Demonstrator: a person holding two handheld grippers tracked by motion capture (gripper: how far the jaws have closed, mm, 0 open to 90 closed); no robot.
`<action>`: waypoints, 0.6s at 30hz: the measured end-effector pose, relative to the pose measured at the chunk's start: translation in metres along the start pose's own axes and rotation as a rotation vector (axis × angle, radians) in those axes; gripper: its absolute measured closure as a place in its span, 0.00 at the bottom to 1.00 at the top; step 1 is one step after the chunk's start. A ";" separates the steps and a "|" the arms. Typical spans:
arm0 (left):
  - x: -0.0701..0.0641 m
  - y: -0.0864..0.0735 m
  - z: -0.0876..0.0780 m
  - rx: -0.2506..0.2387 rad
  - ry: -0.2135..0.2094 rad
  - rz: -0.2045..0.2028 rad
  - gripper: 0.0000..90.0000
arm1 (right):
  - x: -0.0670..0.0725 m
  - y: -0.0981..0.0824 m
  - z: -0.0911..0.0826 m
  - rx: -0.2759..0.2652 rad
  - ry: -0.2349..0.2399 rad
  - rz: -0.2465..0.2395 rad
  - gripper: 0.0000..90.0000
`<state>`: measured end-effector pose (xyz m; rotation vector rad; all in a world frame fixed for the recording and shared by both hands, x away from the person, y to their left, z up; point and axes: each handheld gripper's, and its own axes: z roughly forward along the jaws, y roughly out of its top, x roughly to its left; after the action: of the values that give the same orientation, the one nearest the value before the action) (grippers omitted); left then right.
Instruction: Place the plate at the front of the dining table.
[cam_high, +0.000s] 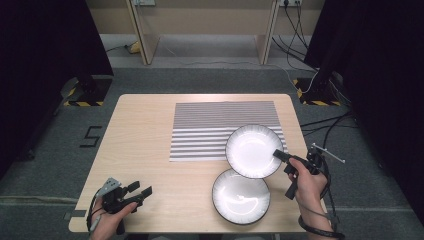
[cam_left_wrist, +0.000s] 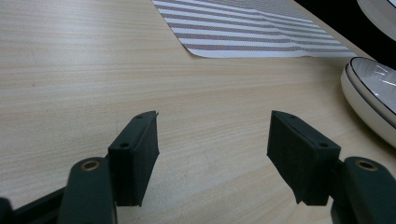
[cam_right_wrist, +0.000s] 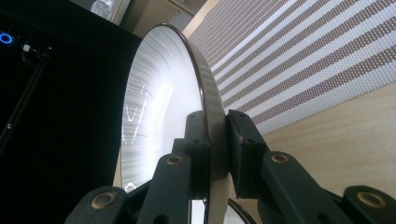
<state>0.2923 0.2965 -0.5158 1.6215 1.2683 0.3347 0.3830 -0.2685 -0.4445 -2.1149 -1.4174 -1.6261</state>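
While the left gripper (cam_high: 141, 192) rests idle near the front left corner of the wooden table (cam_high: 145, 150), its jaws wide apart with nothing between them, the work sits with the right hand. At the front right, a white plate with a dark rim (cam_high: 241, 196) lies flat on the table. Just beyond it, the right gripper (cam_high: 278, 154) pinches the near right edge of a second, matching plate (cam_high: 254, 150), its jaws narrow and clamped on the rim. This held plate appears lifted, overlapping the flat plate's far edge and the near right corner of a striped placemat (cam_high: 220, 127).

Judging by this, the step in hand is carrying the plate; the next move likely calls for lowering it level onto the mat before loosening the grip.

How high the held plate hangs is hard to judge. In the right gripper view, the plate (cam_right_wrist: 187, 107) stands edge-on, hiding its underside.
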 end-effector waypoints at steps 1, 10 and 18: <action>0.000 0.000 0.000 0.000 0.000 -0.001 0.37 | 0.001 0.001 0.001 0.000 0.000 0.003 0.88; 0.001 0.000 0.000 0.000 0.004 -0.001 0.37 | 0.004 0.008 0.005 -0.005 -0.002 0.005 0.87; 0.001 0.000 0.001 0.005 0.001 0.001 0.37 | 0.004 0.014 0.008 -0.012 -0.010 0.007 0.87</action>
<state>0.2935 0.2968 -0.5164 1.6263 1.2703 0.3329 0.3984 -0.2691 -0.4386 -2.1357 -1.4049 -1.6278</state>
